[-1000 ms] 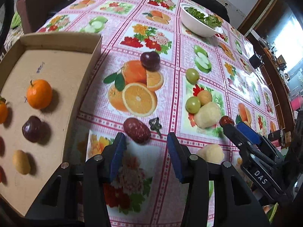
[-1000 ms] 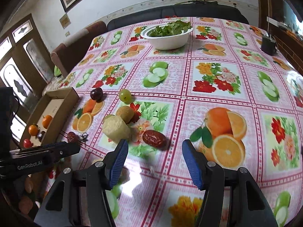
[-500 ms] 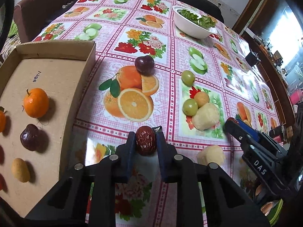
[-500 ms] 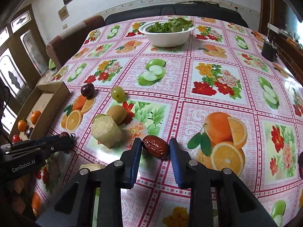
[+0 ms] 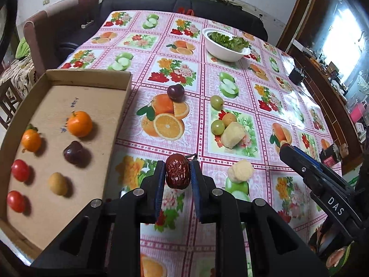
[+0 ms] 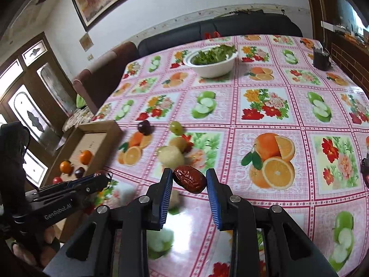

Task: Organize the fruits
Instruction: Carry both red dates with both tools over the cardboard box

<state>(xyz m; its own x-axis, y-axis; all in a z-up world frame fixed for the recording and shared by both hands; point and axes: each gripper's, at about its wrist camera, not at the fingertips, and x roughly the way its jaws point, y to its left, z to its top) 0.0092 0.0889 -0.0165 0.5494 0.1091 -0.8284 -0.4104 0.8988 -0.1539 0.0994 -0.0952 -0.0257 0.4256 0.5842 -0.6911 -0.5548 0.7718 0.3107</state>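
Observation:
My left gripper [image 5: 177, 173] is shut on a wrinkled red date [image 5: 177, 174] and holds it above the tablecloth, right of the cardboard tray [image 5: 120, 115]. The tray holds two oranges [image 5: 79, 124], a dark plum [image 5: 73, 152], a yellow fruit [image 5: 57, 183] and two red tomatoes [image 5: 20, 170]. My right gripper [image 6: 189, 180] is shut on a second red date [image 6: 189, 179], lifted off the table. On the cloth lie a dark plum [image 5: 175, 93], two green grapes [image 5: 216, 102], a tan fruit [image 5: 229, 119] and two pale peeled pieces [image 5: 233, 135].
A white bowl of greens [image 5: 224, 48] stands at the far side of the table. A dark cup [image 6: 321, 58] sits at the far right. A sofa [image 6: 230, 28] and a brown chair [image 5: 57, 30] border the table's far and left edges.
Both grippers have closed from open onto their dates and lifted them off the tablecloth. Both views have risen and pulled back.

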